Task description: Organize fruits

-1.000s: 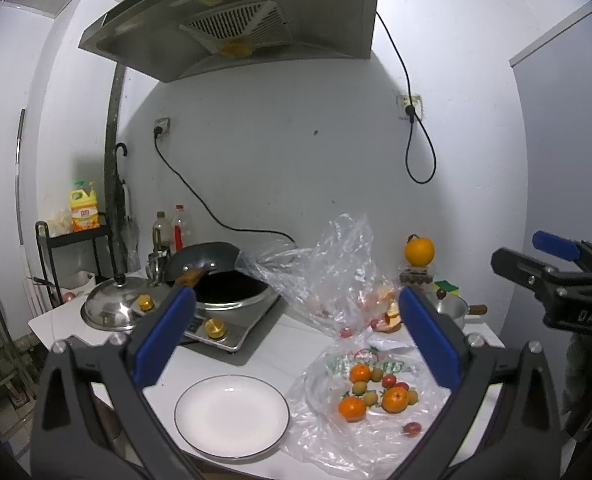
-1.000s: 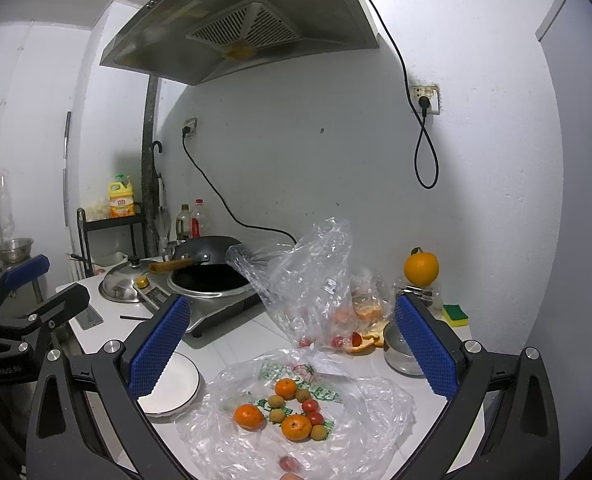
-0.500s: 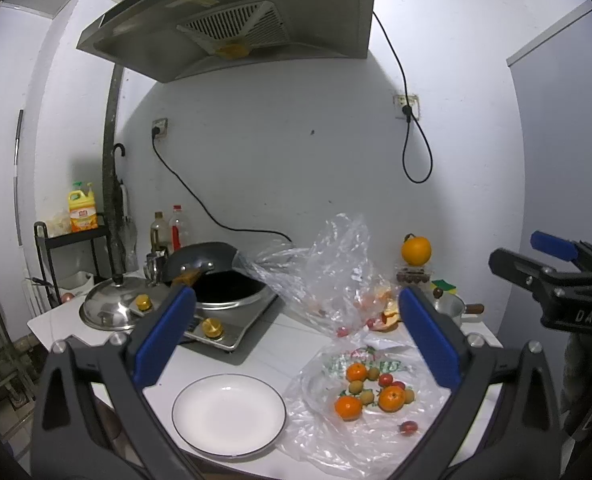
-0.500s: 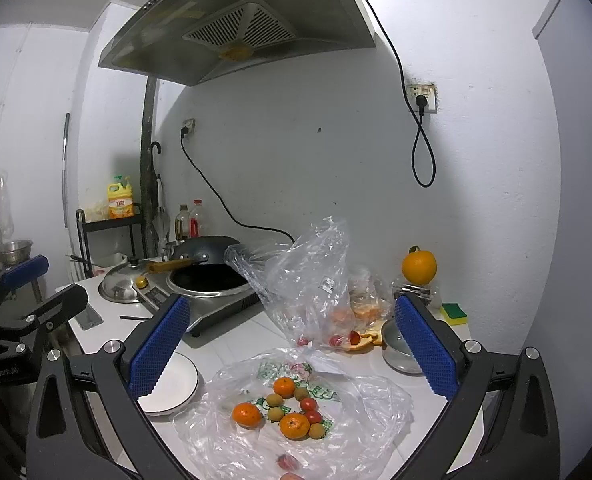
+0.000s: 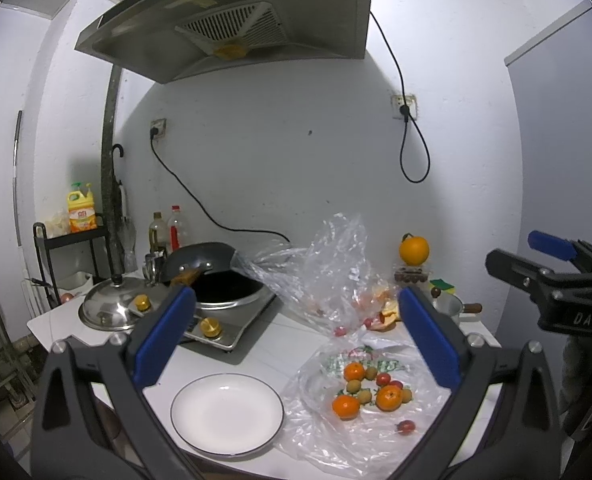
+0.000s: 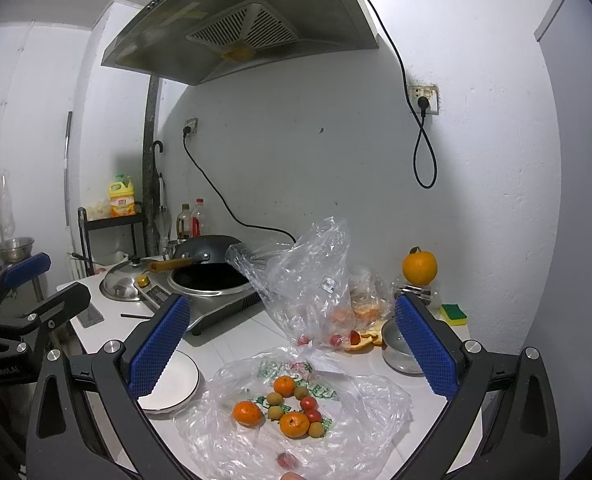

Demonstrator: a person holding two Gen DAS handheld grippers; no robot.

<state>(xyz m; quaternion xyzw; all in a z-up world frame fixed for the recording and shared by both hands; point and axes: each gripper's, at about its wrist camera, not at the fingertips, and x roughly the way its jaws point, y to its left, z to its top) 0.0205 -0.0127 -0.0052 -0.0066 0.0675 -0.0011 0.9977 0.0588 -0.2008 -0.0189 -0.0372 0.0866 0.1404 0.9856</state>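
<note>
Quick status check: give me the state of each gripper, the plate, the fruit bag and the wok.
left gripper: open, holding nothing
right gripper: open, holding nothing
white plate: empty, on the counter
flat plastic bag: spread open, fruit lying on it
wok: uncovered, on the cooker
steel lid: off, beside the wok

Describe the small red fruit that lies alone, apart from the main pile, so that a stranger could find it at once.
Find the white plate at the front of the counter; right of it lies a flat clear plastic bag with a pile of tangerines and small fruits. The lone red fruit sits on that bag, nearer the front edge than the pile. Unlike the others, it touches no other fruit.
</note>
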